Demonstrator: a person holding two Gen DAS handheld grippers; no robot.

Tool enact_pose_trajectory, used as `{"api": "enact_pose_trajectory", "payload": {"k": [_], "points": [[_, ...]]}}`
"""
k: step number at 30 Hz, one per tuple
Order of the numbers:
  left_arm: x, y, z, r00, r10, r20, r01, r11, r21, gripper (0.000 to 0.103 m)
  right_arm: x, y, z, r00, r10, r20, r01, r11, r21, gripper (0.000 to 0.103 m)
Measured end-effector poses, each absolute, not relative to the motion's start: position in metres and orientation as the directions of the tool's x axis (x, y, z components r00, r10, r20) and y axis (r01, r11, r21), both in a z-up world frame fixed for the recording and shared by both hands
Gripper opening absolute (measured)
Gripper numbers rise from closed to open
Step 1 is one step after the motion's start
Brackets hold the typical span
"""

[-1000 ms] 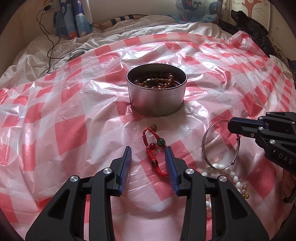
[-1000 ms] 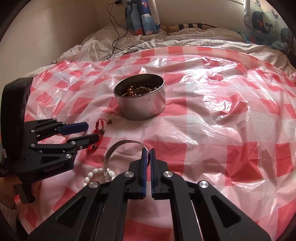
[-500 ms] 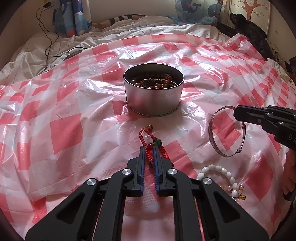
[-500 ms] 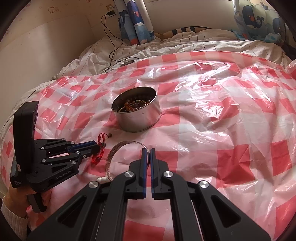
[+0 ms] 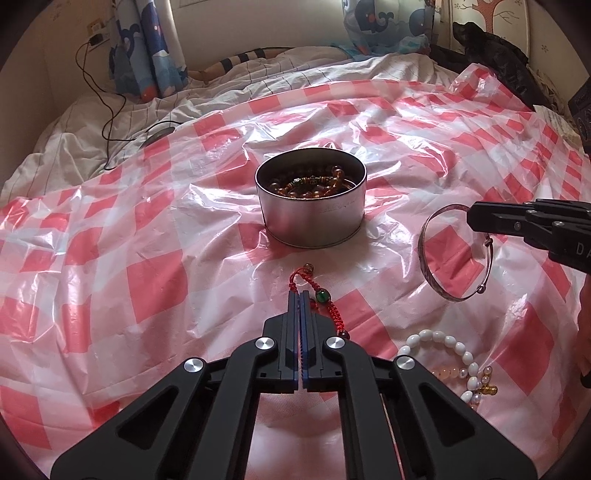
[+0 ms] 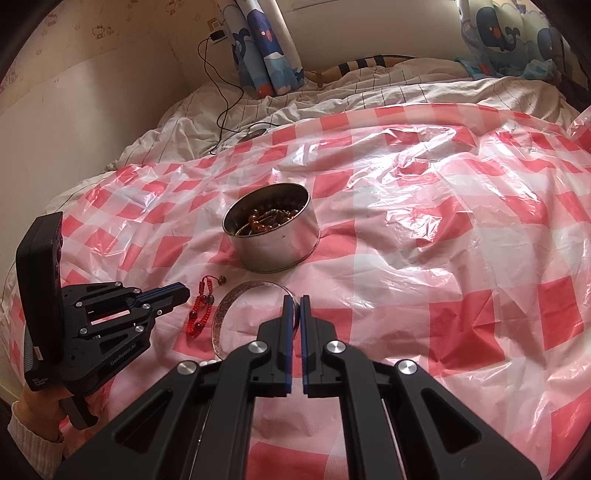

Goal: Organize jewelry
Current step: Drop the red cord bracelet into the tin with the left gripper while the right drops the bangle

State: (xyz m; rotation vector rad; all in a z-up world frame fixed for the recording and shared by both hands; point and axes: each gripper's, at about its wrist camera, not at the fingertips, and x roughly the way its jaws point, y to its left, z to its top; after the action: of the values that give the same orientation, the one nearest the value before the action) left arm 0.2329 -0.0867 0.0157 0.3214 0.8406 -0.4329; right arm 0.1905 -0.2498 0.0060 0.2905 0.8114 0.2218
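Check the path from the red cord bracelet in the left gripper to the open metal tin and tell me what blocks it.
Nothing visible does. The left gripper is shut on the red cord bracelet, and only bare checked plastic sheet lies between it and the tin. The tin has no lid.

place: home bedroom | evidence: rumpled striped bedding, whale-print curtain, wall charger

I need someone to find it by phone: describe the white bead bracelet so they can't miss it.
Start at the round metal tin on the red-checked plastic sheet. Nearer than the silver bangle lies the white bead bracelet. It alone has oval white beads and small amber charms.
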Motion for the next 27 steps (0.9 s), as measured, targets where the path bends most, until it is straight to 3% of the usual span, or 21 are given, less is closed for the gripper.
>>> {"api": "enact_pose_trajectory", "payload": {"k": [27], "points": [[0.221, -0.085, 0.042, 0.676, -0.219, -0.703, 0.469, 0.864, 0.182, 0.000, 0.190, -0.262, 0.018, 0.722, 0.327, -0.609, -0.078, 0.914, 0.398, 0.004]]}}
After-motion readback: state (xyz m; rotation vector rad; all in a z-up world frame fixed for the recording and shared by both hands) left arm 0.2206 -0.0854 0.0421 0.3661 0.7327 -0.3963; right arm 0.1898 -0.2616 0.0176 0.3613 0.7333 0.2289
